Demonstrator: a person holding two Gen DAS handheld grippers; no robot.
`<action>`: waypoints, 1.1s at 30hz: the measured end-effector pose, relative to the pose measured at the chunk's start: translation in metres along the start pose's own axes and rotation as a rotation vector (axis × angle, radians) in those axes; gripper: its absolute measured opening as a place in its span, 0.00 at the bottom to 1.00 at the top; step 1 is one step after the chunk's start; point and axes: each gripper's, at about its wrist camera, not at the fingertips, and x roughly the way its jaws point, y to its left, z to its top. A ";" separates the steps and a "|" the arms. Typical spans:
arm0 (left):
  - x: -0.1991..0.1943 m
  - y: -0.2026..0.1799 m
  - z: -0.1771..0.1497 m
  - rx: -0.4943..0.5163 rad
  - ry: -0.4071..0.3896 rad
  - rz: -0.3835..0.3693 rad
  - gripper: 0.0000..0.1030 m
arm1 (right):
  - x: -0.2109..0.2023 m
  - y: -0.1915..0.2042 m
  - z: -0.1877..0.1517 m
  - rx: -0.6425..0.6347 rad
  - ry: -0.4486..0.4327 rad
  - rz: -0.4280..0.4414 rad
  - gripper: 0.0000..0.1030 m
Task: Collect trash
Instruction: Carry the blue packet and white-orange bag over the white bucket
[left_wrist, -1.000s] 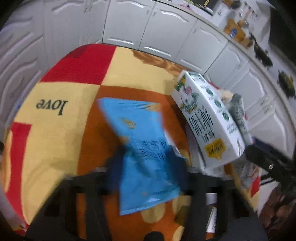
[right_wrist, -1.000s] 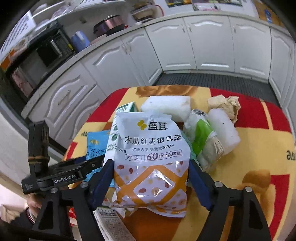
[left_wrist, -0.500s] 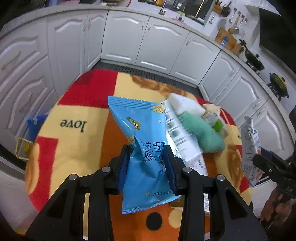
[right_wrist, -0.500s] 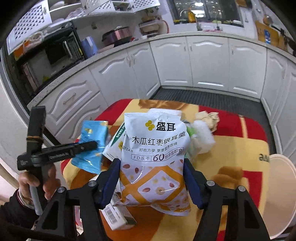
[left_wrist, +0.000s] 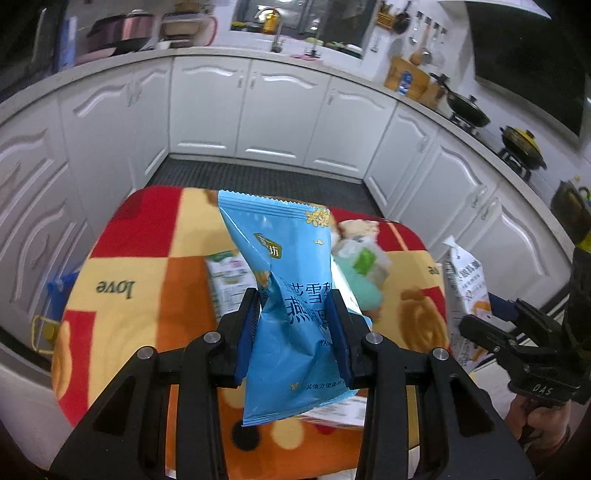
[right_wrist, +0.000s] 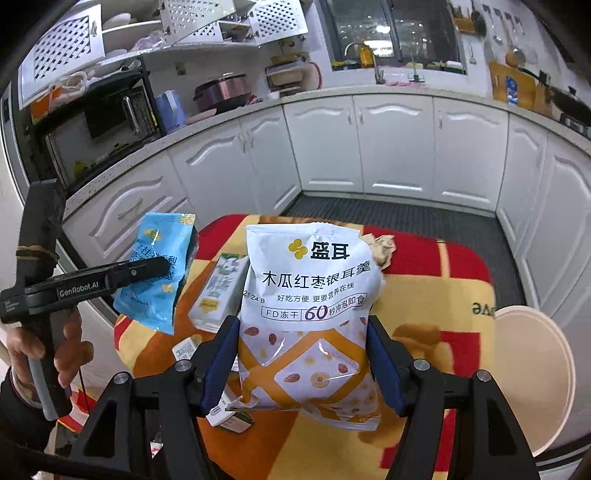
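The blue snack bag (left_wrist: 291, 306) is in the left wrist view, held up above the table (left_wrist: 147, 266). The left gripper (left_wrist: 297, 332) is clenched on it, and the two blue pads press its middle so the bag is wrinkled there. On the table behind it lie a milk carton (left_wrist: 227, 280), a green and white wrapper (left_wrist: 364, 266) and a crumpled paper (left_wrist: 356, 229). At the right edge the white bag (left_wrist: 465, 291) is seen from the side, in the other gripper.

In the right wrist view the white bag (right_wrist: 314, 321) stands upright between the fingers of the right gripper (right_wrist: 303, 354), which grasps it by both sides, above the table (right_wrist: 436, 295). At the left, the left gripper (right_wrist: 147, 269) holds the blue snack bag (right_wrist: 157, 273) in the air, beside the table edge. The milk carton (right_wrist: 219, 291) lies on the table between the two bags. A round cream bin (right_wrist: 535, 376) stands just beside the table at the right.
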 end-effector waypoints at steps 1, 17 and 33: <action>0.001 -0.006 0.000 0.009 0.000 -0.002 0.34 | -0.001 -0.001 0.000 0.002 -0.001 -0.003 0.64; 0.018 -0.076 0.002 0.116 0.012 -0.052 0.34 | -0.029 -0.032 -0.013 0.048 -0.039 -0.066 0.64; 0.051 -0.152 0.006 0.183 0.054 -0.145 0.33 | -0.061 -0.098 -0.035 0.159 -0.054 -0.189 0.65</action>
